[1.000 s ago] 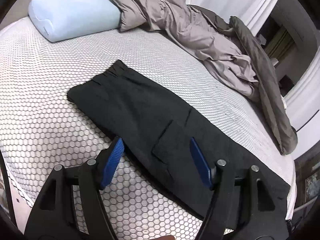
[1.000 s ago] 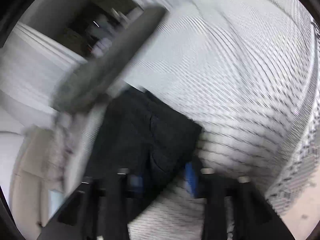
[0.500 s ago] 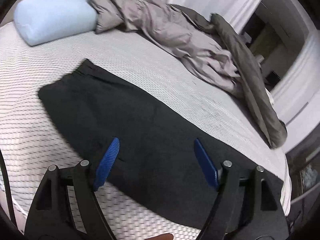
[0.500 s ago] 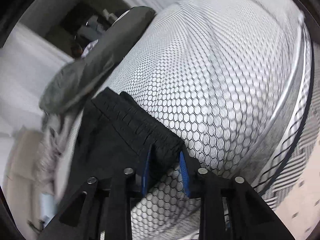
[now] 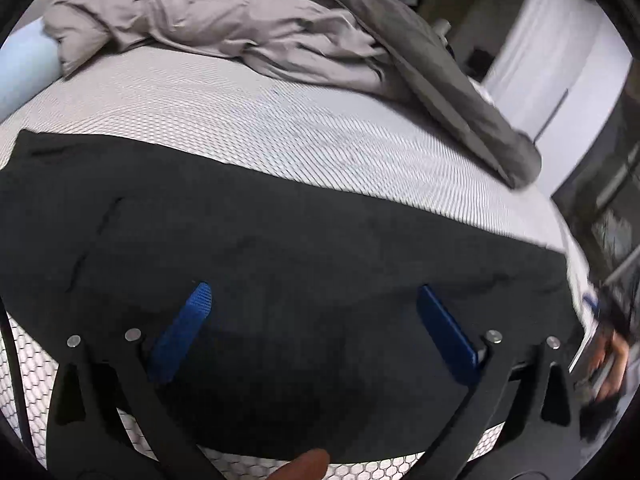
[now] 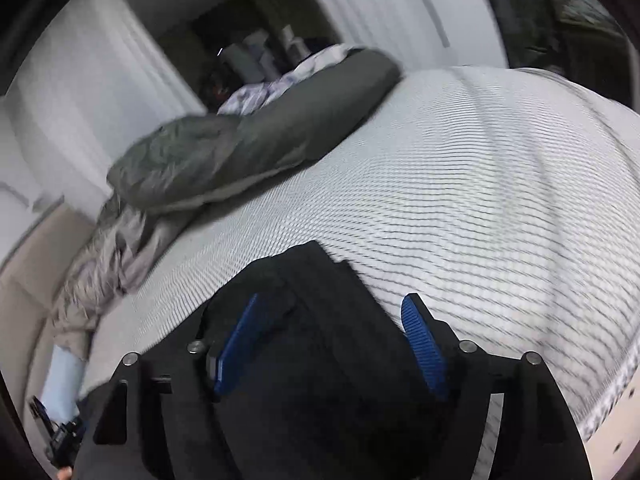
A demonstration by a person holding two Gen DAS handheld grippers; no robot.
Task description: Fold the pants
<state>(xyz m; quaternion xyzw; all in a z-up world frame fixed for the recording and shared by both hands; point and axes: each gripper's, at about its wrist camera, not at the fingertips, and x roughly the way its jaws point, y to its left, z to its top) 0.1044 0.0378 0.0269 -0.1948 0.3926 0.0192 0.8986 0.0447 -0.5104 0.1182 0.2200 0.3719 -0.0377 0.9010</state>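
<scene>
Your left gripper (image 5: 316,320) hangs w/ jaws spread wide over the black pants (image 5: 280,232), gripping nothing. Your right gripper (image 6: 332,340) is also agape, straddling a bunched pants end. Pants lie flat across the honeycomb mattress (image 5: 320,128); grey duvet (image 5: 248,28) is crumpled beyond.

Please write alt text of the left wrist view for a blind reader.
The open left gripper hovers over black pants spread flat on a white honeycomb-patterned mattress. Behind lie a crumpled grey duvet and a pale blue pillow.
</scene>
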